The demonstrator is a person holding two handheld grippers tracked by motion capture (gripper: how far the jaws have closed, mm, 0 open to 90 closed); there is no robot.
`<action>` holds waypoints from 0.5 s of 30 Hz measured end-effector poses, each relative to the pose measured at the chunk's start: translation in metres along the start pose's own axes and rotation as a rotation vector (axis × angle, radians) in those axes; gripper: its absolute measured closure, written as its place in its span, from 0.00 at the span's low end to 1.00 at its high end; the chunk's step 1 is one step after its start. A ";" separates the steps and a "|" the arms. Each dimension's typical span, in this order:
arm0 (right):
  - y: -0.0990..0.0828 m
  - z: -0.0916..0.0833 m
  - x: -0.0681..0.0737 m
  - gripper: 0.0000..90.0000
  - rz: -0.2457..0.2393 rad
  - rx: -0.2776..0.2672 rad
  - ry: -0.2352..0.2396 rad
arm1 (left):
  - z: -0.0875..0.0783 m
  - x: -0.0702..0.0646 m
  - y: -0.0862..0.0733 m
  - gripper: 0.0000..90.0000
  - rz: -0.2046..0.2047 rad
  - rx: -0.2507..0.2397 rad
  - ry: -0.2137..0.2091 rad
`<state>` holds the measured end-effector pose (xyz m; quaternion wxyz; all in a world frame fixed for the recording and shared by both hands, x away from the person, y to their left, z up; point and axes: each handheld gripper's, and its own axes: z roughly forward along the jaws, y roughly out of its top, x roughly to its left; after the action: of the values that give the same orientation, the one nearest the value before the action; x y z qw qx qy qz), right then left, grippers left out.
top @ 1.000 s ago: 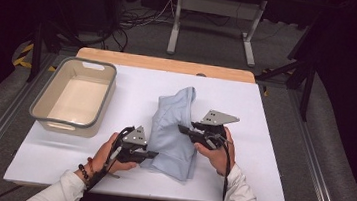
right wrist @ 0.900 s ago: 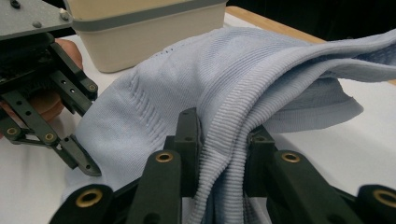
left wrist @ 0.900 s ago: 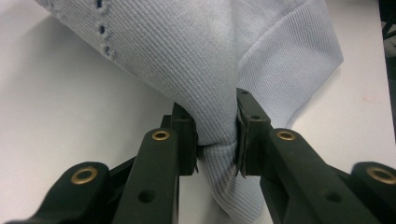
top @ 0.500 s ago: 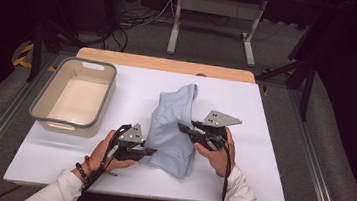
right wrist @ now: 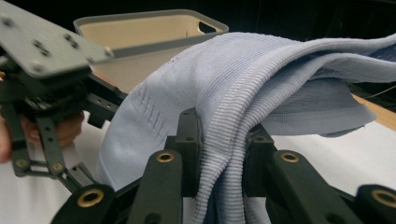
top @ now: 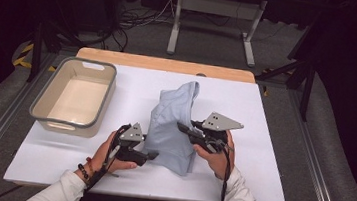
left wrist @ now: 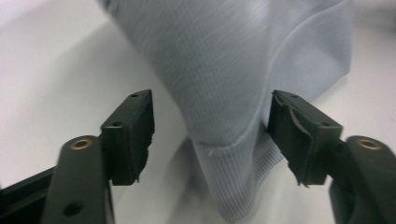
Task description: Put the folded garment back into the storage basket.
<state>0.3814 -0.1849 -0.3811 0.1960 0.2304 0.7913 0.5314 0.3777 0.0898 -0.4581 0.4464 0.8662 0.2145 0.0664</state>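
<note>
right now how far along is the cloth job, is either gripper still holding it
Done: nothing sits in the bin. In hand: the right gripper clamps the light blue garment; the left gripper has just been opening, fabric loose between its jaws. Left: folding or binning.

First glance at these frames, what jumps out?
A pale blue garment lies bunched mid-table on the white table, one ribbed fold clamped in the right claw. The left claw has just been opening; its jaws stand apart with a corner of the garment hanging loose between them. A beige bin with a grey rim sits at the table's left side.
</note>
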 end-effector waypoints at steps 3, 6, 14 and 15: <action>0.002 -0.004 0.002 0.81 -0.006 -0.016 0.001 | 0.002 0.002 -0.002 0.34 -0.016 0.000 -0.004; 0.004 -0.007 0.003 0.81 -0.008 -0.033 -0.004 | 0.002 0.003 -0.003 0.36 -0.021 0.004 -0.007; 0.006 -0.010 0.003 0.81 -0.004 -0.053 -0.006 | -0.004 0.004 0.000 0.83 -0.001 -0.002 0.011; 0.006 -0.010 0.002 0.81 -0.001 -0.056 -0.005 | -0.006 0.004 0.000 0.84 0.003 -0.007 0.010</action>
<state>0.3748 -0.1890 -0.3719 0.2048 0.2258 0.7758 0.5525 0.3800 0.0960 -0.4545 0.4481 0.8647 0.2151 0.0722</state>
